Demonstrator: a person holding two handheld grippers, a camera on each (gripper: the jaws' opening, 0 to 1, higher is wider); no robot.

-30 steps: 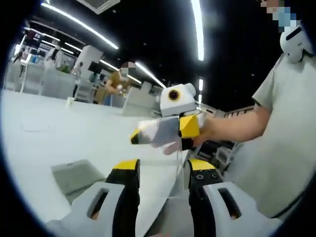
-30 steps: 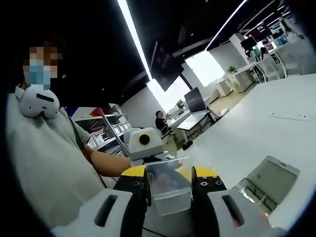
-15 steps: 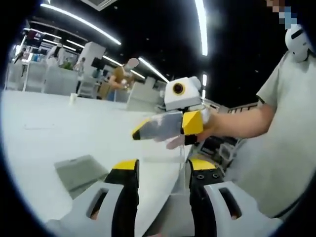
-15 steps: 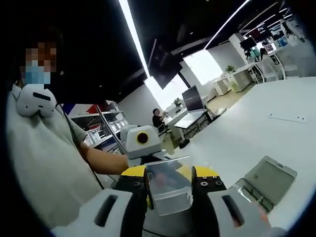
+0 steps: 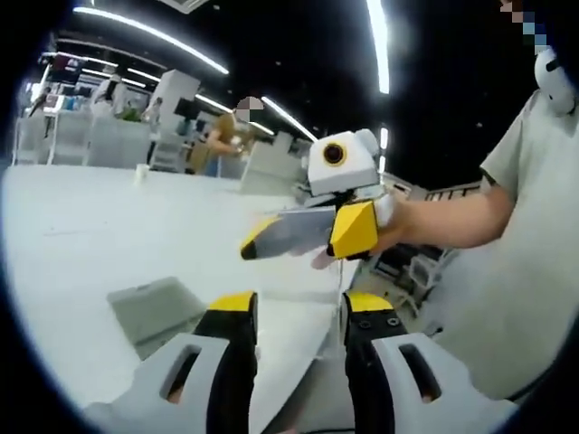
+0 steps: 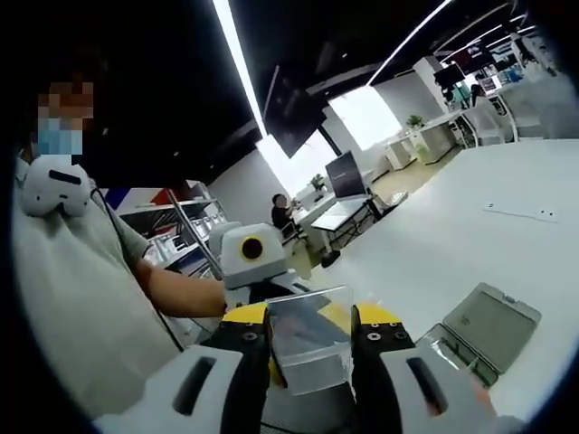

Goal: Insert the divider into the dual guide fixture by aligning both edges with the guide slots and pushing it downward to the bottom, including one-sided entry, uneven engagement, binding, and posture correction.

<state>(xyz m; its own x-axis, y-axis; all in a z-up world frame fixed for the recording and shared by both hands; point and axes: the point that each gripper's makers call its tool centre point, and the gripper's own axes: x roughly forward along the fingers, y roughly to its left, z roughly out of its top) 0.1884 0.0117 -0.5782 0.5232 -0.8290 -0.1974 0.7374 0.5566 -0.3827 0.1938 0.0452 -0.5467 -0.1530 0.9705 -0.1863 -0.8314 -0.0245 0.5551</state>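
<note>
The right claw clenches the clear divider upright between its jaws. The grey fixture lies flat on the tabletop, off to that claw's right. The left claw grips a white sheet.

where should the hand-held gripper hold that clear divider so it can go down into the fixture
Probably by its top edge, from above. In the right gripper view the clear divider sits upright between the right hand-held gripper jaws, leaving its side edges free for the slots.

Long ceiling light strips cross a dark ceiling above a broad white bench; desks, a monitor, shelving and a bright window line the open office.
</note>
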